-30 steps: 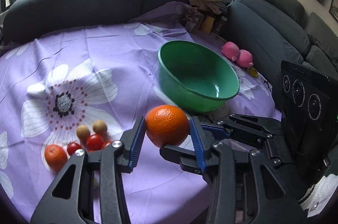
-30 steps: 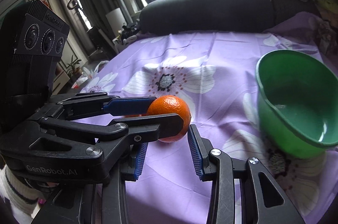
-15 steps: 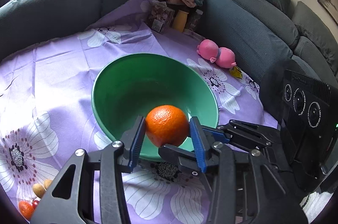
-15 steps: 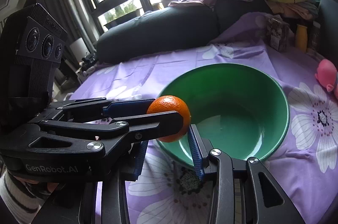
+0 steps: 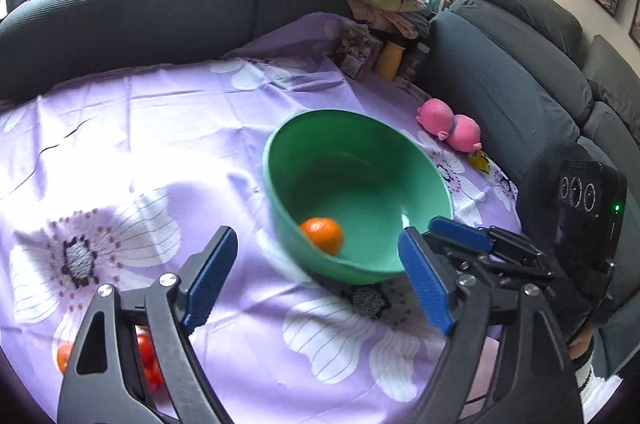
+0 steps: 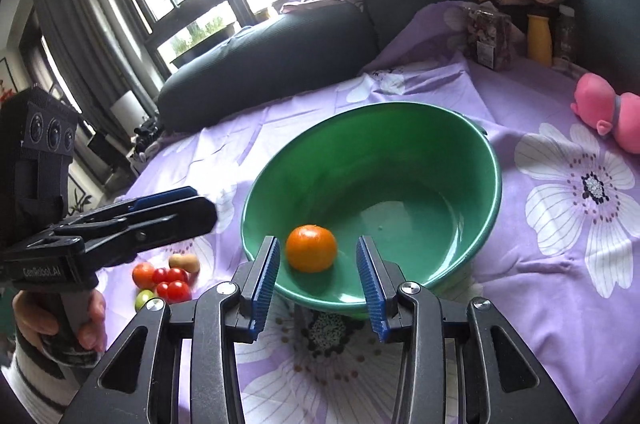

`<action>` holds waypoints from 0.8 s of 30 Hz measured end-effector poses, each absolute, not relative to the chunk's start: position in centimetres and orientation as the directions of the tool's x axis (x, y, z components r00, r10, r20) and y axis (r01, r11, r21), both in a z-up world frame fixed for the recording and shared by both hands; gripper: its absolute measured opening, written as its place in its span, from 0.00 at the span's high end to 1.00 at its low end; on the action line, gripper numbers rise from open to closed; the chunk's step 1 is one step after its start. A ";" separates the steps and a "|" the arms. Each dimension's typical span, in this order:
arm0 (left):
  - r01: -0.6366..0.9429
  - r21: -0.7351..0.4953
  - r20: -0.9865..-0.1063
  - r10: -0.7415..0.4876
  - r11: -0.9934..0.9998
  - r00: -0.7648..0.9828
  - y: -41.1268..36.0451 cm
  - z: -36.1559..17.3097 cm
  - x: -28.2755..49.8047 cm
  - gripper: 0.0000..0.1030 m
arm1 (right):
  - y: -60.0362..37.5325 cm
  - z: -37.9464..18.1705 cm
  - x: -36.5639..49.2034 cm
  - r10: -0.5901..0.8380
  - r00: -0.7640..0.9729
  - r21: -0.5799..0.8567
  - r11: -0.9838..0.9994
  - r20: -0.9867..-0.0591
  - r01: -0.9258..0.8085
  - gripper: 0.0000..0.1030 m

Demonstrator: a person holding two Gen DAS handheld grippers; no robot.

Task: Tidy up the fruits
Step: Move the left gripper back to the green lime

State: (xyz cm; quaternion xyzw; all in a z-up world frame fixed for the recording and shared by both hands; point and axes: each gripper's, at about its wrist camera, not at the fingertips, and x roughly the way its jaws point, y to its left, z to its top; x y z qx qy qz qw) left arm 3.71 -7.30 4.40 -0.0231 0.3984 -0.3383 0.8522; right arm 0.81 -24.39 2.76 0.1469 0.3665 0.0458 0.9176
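An orange (image 5: 323, 235) lies inside the green bowl (image 5: 360, 119) on the purple flowered cloth, against its near wall. My left gripper (image 5: 317, 238) hovers just short of the bowl, its jaws opening wide with nothing between them. In the right wrist view the same orange (image 6: 311, 248) rests low in the bowl (image 6: 400, 111). My right gripper (image 6: 318, 260) is above the near rim, open, gripping nothing. The left gripper (image 6: 196, 205) reaches in from the left. Small tomatoes and other little fruits (image 6: 168, 282) are clustered on the cloth left of the bowl, partly hidden behind the left gripper's frame (image 5: 146, 352).
A pink soft toy (image 6: 604, 115) lies on the cloth right of the bowl. A yellow bottle (image 6: 539, 39) and packets stand at the far corner. A dark sofa (image 5: 120, 11) with piled clothes rings the table. A hand (image 6: 92, 320) grips the left gripper's handle.
The left gripper carried the orange over the bowl, opened and let it go. The orange now lies in the bowl. The right gripper followed alongside, unchanged in opening.
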 end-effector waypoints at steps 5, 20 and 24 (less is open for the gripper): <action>0.440 -0.285 -0.683 -0.503 0.851 0.530 -1.0 3.3 1.2 0.20 | -23.5 3.1 0.2 0.228 0.721 0.316 0.949 -0.655 -0.013 0.59; 0.277 -0.339 -0.715 -0.438 0.899 0.545 8.9 0.0 -4.4 0.21 | -14.2 1.6 0.5 0.385 0.581 0.284 0.923 -0.717 -0.261 0.58; 0.301 -0.365 -0.704 -0.472 0.881 0.531 8.6 -0.5 -4.4 0.24 | -11.7 0.7 0.6 0.394 0.536 0.263 0.915 -0.747 -0.305 0.58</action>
